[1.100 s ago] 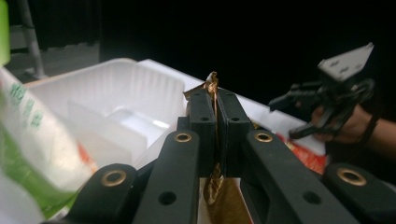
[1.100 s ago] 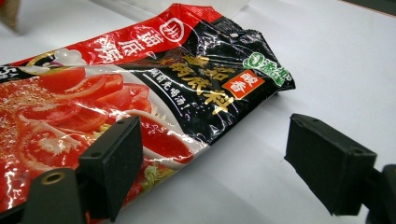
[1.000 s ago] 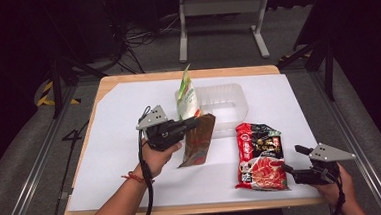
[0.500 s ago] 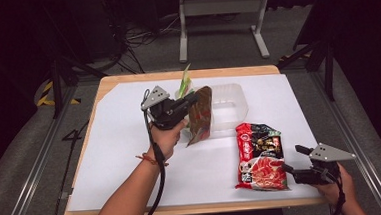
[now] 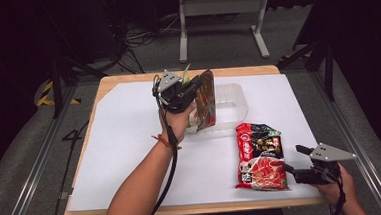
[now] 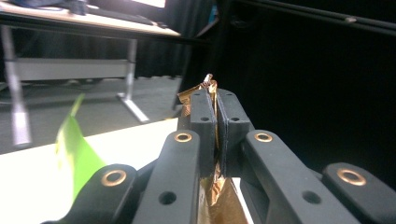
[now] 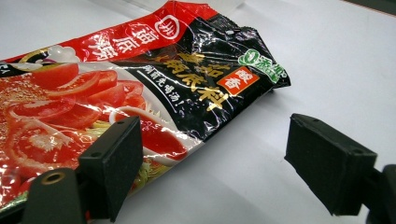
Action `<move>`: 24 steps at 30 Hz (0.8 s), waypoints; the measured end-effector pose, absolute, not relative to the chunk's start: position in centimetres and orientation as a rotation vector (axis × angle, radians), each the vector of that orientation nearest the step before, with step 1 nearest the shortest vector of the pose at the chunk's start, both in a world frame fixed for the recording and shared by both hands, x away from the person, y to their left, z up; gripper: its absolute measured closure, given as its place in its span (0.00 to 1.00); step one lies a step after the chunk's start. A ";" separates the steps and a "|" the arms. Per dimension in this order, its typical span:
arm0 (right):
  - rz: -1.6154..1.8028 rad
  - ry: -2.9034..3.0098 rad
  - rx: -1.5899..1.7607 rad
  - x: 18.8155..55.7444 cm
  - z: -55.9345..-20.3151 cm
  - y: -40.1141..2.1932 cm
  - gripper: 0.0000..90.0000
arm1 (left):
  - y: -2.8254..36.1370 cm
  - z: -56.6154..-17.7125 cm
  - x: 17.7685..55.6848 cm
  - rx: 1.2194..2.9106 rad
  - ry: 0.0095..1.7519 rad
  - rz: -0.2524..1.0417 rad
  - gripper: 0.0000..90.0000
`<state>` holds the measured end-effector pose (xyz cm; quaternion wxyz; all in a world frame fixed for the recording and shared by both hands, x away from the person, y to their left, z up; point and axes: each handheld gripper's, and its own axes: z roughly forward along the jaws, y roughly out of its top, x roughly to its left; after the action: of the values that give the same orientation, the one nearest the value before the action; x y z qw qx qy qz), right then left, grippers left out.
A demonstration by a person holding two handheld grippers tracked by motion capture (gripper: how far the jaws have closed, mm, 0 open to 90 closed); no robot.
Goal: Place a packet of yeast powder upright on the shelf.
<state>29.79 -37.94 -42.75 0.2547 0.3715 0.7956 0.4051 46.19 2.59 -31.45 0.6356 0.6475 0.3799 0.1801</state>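
1. Two claws are mine to run. My left claw [image 5: 193, 90] is raised over the far middle of the counter [image 5: 130, 141]; my right claw [image 5: 293, 161] sits low at the near right corner.
2. My left claw is clenched on a brown pouch [image 5: 207, 100]. In the left gripper view the two black jaws press together with the pouch's crinkled gold-brown edge [image 6: 205, 91] sticking out above them and more foil showing below.
3. From the high view the pouch hangs upright from that claw, clear of the white sheet, its lower end over the near left edge of the clear tray [image 5: 230, 92].
4. A green packet [image 5: 186, 73] peeks out just behind the left claw, on the far side; it shows as a blurred green strip [image 6: 74, 144] at the left of the left gripper view. Whether it touches the tray I cannot tell.
5. The tray lies on the sheet at the far middle, just right of my left hand [image 5: 177, 121].
6. My right claw is released: in the right gripper view its jaws stand wide apart with bare white sheet between them.
7. A red packet [image 5: 259, 156] lies flat on the counter, near right of centre, just left of the right claw. In the right gripper view its corner [image 7: 140, 93] reaches behind the left-hand jaw; contact I cannot tell.
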 end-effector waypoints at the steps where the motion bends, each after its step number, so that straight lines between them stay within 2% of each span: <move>1: 1.100 2.161 1.009 29.8 -42.7 -37.9 0.21 | 2.6 -31.4 46.2 1.480 0.868 0.412 0.97; 3: 1.100 2.161 1.007 29.8 -42.7 -38.0 0.21 | 2.4 -31.4 46.5 1.475 0.893 0.465 0.97; 17: 1.090 2.165 1.007 29.8 -42.8 -38.0 0.21 | 2.7 -29.9 44.4 1.456 0.871 0.534 0.97; 24: 1.089 2.170 0.997 29.8 -42.8 -37.8 0.21 | 1.9 -30.3 45.4 1.468 0.922 0.560 0.97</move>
<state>29.77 -37.83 -42.82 0.2554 0.3673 0.7994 0.4011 45.44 1.87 -30.28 0.6129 0.6366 0.4000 0.2429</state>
